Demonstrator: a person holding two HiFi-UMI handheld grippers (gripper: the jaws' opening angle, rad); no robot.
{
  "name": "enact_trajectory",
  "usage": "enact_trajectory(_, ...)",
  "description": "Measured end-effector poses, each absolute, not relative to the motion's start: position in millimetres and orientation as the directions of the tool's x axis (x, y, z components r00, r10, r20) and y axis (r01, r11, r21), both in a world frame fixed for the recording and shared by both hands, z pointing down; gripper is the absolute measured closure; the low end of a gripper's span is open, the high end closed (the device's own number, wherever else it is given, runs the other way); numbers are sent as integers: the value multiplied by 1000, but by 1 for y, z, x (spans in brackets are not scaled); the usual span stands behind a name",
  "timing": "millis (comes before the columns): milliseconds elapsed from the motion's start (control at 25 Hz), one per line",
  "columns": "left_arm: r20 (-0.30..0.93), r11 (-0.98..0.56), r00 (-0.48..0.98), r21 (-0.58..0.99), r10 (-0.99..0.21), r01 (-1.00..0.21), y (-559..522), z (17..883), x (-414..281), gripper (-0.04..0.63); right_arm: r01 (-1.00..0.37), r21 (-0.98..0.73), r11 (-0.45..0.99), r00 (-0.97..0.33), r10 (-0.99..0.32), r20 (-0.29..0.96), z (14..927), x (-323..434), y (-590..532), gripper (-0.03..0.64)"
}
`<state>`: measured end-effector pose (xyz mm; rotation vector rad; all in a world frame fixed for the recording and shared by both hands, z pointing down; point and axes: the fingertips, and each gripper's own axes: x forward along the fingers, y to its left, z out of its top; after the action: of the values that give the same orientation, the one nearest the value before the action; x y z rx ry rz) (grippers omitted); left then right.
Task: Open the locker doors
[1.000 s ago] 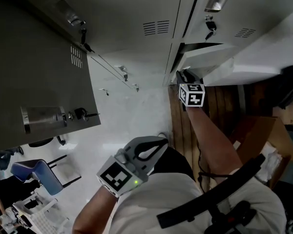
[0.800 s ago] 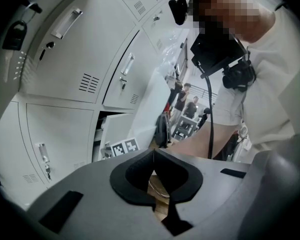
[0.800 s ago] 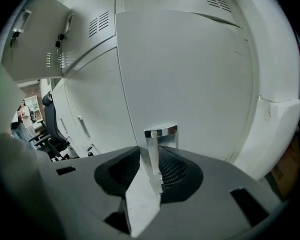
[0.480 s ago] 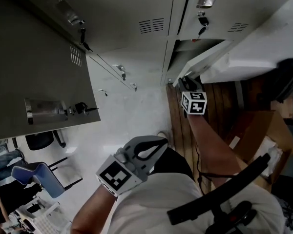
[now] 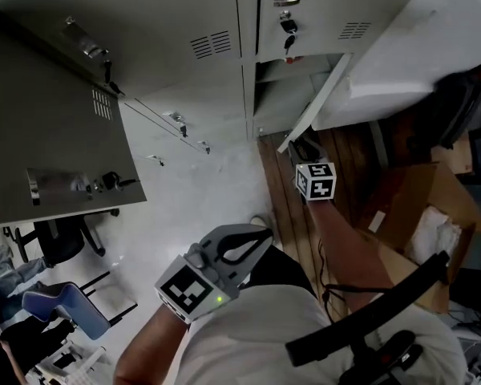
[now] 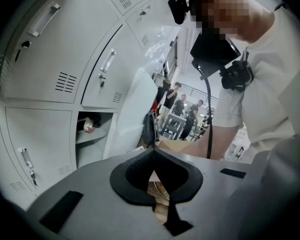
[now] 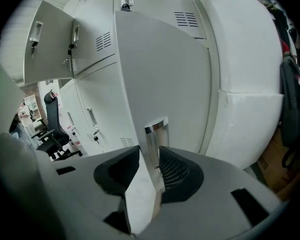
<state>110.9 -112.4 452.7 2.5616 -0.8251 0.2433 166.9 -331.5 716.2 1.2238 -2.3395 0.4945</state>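
A bank of pale grey lockers (image 5: 184, 22) fills the top of the head view. My right gripper (image 5: 301, 144) reaches to a lower locker door (image 5: 385, 62) that stands swung out from its open compartment (image 5: 284, 95). In the right gripper view the door's edge (image 7: 142, 194) runs between the pads of that gripper (image 7: 149, 151), just below the chrome handle (image 7: 156, 134). The pads hold the edge, though the jaws have just eased open slightly. My left gripper (image 5: 264, 233) hangs low near the person's body, away from the lockers. Its tips (image 6: 152, 151) meet with nothing between them.
An upper locker door (image 5: 56, 135) at the left hangs wide open, keys in its lock. A cardboard box (image 5: 421, 215) and a dark bag (image 5: 457, 103) sit right of the pulled door. An office chair (image 5: 56, 311) stands lower left. People (image 6: 182, 109) stand far behind.
The right gripper has drawn back toward the person with the lower door's edge in it, and the door has swung wider. The left gripper has hardly shifted.
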Motion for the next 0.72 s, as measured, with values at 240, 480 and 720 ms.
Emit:
enact_trajectory(240, 284, -751, 829, 353, -482, -558, -109, 449, 129, 584, -854, -88, 512, -468, -683, 562, 717, 212, -313, 508)
enact_trajectory(480, 278, -783, 851, 339, -447, -522, -108, 444, 150, 584, -889, -65, 453, -404, -709, 578, 718, 264, -303, 537)
enact_trajectory(720, 268, -798, 865, 342, -424, -497, -109, 441, 164, 584, -896, -4, 444, -359, -719, 595, 717, 307, -305, 571)
